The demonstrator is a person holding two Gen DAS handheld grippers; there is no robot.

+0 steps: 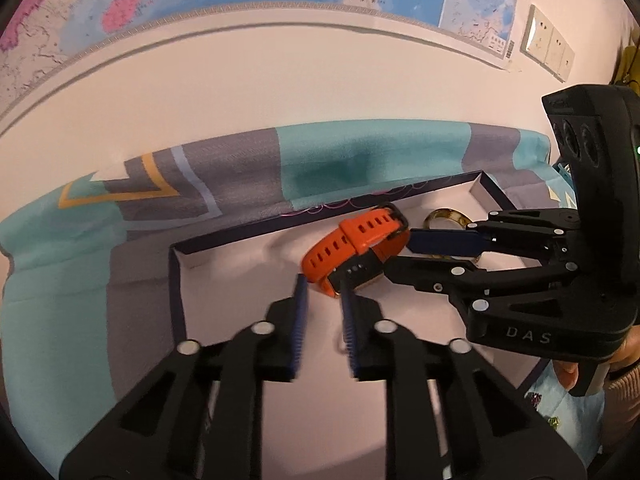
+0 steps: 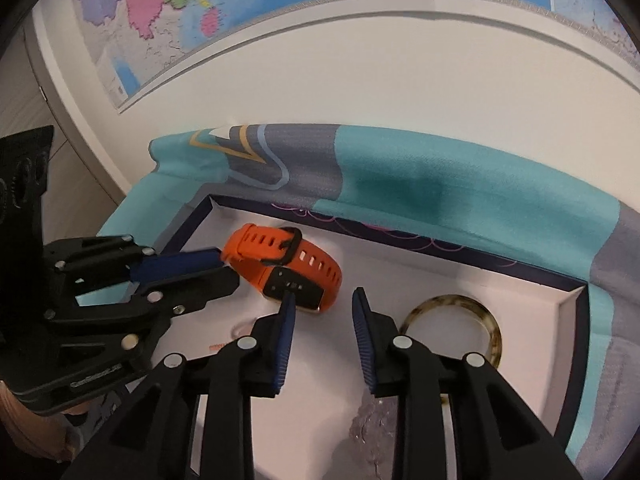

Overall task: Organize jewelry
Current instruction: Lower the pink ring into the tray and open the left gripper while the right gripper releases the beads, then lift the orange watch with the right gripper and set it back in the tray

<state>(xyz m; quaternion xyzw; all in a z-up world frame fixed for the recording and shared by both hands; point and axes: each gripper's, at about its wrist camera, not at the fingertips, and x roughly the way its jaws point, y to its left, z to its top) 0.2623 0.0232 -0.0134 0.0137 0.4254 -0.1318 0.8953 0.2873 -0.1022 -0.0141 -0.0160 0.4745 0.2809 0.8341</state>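
Watch (image 2: 280, 264): orange strap, black buckle and case back. Bangle (image 2: 452, 322): mottled amber-brown tortoiseshell. Tray (image 2: 500, 262): navy rim with pink scallop line, white inside. Cloth (image 2: 460, 196): teal and grey blocks, yellow and light-blue chevron outlines. Fingers (image 2: 286, 340): black, blue ribbed pads. Wall map (image 2: 160, 4): blue sea, multicolour regions.

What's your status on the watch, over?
Right gripper open, empty. Left gripper narrow, tips at the watch, grip unclear. Watch and bangle lie in the box. Nothing blocking.

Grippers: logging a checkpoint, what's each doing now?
Left gripper: narrow gap at orange watch; grip cannot be told.
Right gripper: open, empty.
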